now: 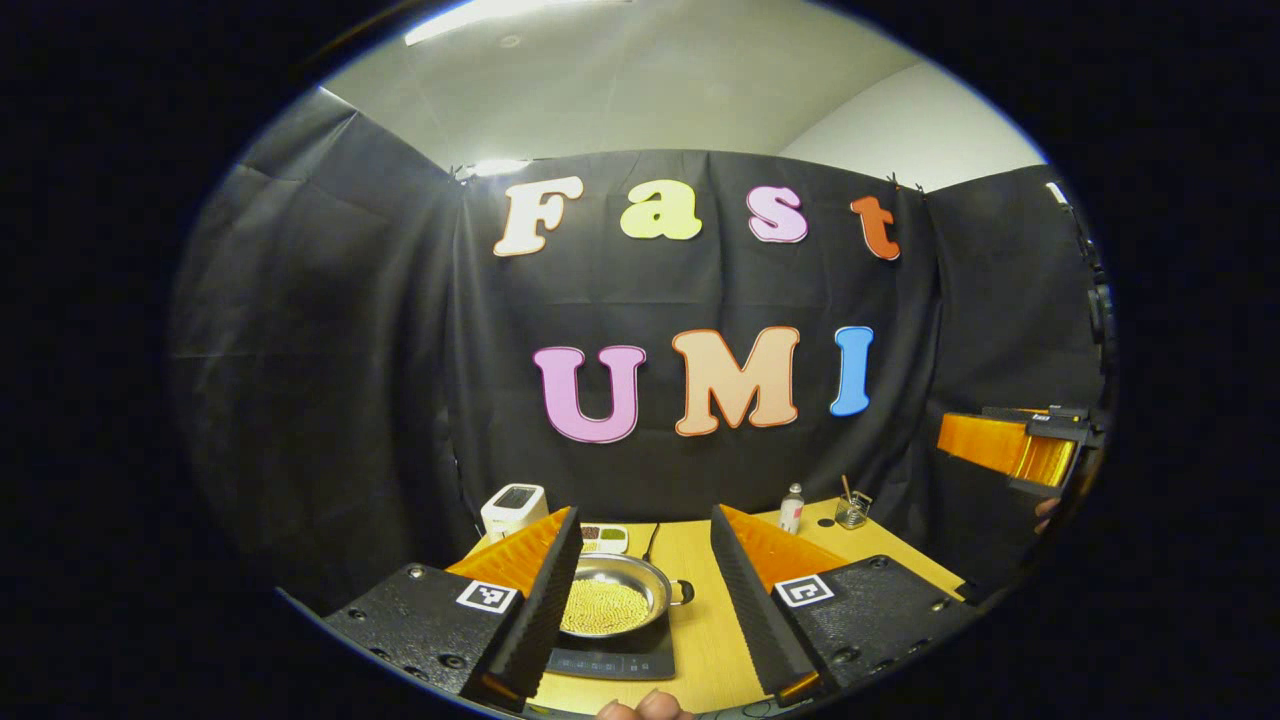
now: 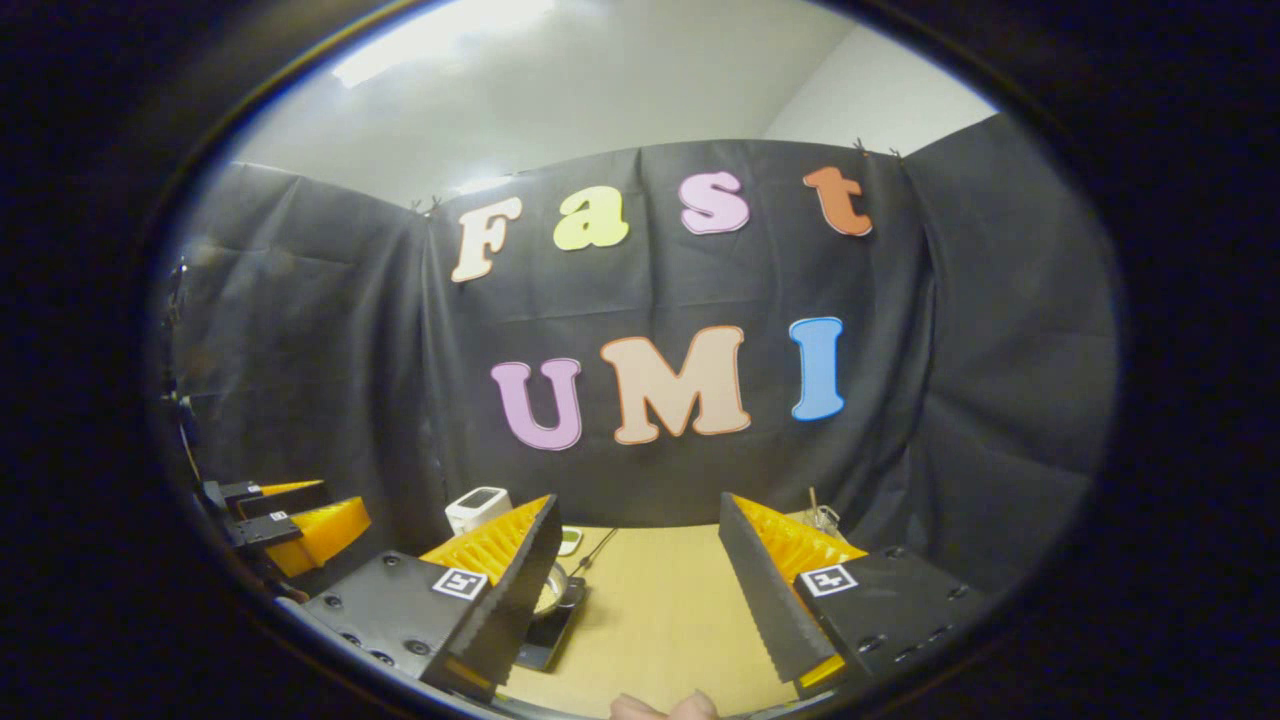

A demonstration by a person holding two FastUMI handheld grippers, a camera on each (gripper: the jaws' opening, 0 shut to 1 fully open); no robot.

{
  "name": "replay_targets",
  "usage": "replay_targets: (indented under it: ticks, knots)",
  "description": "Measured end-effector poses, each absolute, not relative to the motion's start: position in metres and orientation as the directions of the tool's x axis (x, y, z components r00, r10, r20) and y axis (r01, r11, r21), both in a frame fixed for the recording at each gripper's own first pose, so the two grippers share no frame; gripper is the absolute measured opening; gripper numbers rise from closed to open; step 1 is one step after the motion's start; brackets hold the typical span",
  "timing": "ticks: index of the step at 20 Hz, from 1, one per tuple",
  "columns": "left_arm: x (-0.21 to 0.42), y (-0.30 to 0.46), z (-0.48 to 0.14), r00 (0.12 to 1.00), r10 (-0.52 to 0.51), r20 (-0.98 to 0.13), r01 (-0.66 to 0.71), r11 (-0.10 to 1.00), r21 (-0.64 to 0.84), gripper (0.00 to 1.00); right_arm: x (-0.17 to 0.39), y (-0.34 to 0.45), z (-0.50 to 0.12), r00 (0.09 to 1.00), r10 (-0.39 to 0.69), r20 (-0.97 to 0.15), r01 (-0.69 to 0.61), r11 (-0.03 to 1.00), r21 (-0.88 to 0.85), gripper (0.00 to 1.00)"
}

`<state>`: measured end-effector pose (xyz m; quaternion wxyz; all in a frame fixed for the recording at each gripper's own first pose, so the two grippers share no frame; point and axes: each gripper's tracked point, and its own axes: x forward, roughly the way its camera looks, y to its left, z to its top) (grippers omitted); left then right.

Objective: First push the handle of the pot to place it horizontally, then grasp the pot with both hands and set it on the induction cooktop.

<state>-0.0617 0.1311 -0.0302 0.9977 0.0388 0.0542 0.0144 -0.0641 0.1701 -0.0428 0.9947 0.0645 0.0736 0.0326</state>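
A steel pot (image 1: 612, 598) holding yellow grains sits on the black induction cooktop (image 1: 612, 662) on the wooden table (image 1: 700, 640). A small loop handle (image 1: 683, 592) sticks out on its right side. My left gripper (image 1: 644, 514) is open above and in front of the pot, holding nothing; its left finger hides the pot's left rim. In the right gripper view, the pot (image 2: 556, 590) and cooktop (image 2: 548, 640) peek out beside the left finger. My right gripper (image 2: 637, 500) is open and holds nothing over bare table. The other gripper appears far off: the right one (image 1: 1015, 447) and the left one (image 2: 300, 525).
At the back of the table stand a white box-shaped device (image 1: 514, 508), a small compartment dish (image 1: 604, 539), a small bottle (image 1: 791, 508) and a glass jar (image 1: 852, 511). A thin dark line (image 1: 651, 541) runs back from the pot. A thumb (image 1: 640, 708) shows at the bottom edge.
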Motion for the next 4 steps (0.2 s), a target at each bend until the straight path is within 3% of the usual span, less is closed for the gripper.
replay_targets:
  ticks: [1, 4]
  knots:
    - [-0.0601, 0.1328, -0.0315, 0.993, 0.04, -0.113, -0.031, 0.997, 0.075, 0.79, -0.0644, 0.1634, -0.0441, 0.988, 0.066, -0.141, -0.047, 0.991, 0.128, 0.94]
    - [-0.0612, 0.1368, -0.0322, 0.991, 0.061, -0.116, -0.053, 0.996, 0.068, 0.82, -0.0635, 0.1565, -0.0459, 0.988, 0.056, -0.143, -0.039, 0.992, 0.119, 0.94]
